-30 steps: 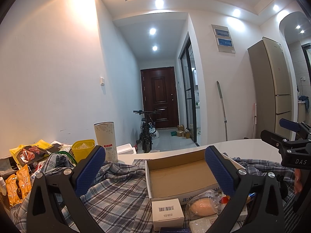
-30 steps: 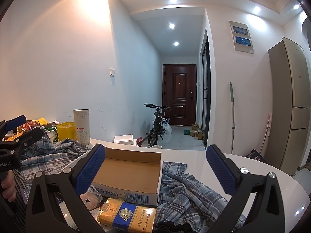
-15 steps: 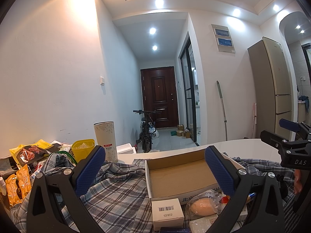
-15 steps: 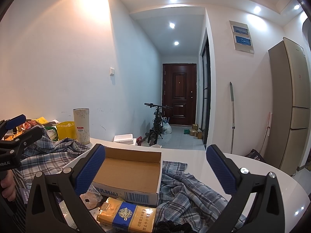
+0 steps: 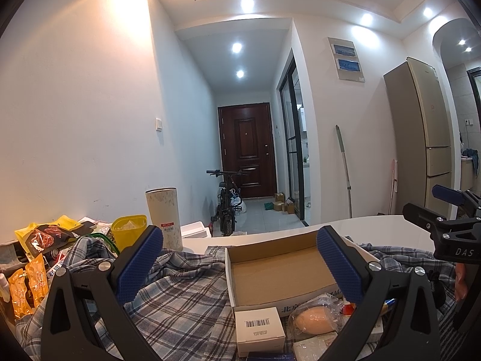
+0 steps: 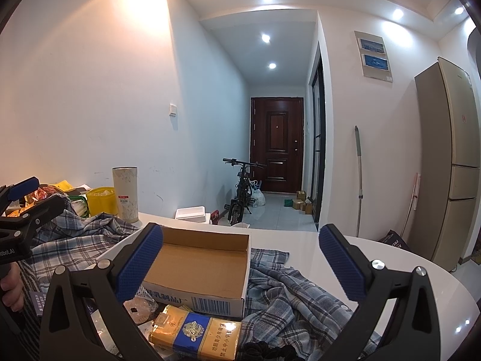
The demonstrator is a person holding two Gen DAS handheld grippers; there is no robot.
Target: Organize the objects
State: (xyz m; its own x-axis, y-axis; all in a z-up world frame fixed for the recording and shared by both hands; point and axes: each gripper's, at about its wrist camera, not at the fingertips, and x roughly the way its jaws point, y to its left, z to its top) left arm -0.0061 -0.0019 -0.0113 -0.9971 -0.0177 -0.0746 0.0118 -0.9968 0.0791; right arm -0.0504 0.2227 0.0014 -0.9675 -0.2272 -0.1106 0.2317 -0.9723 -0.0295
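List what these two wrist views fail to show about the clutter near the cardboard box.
- Cardboard box: its right end is hidden by a left gripper finger in the left wrist view.
- Gold and blue carton: cut off by the bottom edge in the right wrist view.
- White barcode box: print too small to read, left wrist view.
- Bagged round item: identity unclear through the plastic.

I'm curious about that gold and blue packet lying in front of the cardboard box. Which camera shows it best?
The right wrist view: the gold and blue packet lies in plain sight between the open fingers, just before the cardboard box. In the left wrist view I cannot make it out; the right finger covers that area.
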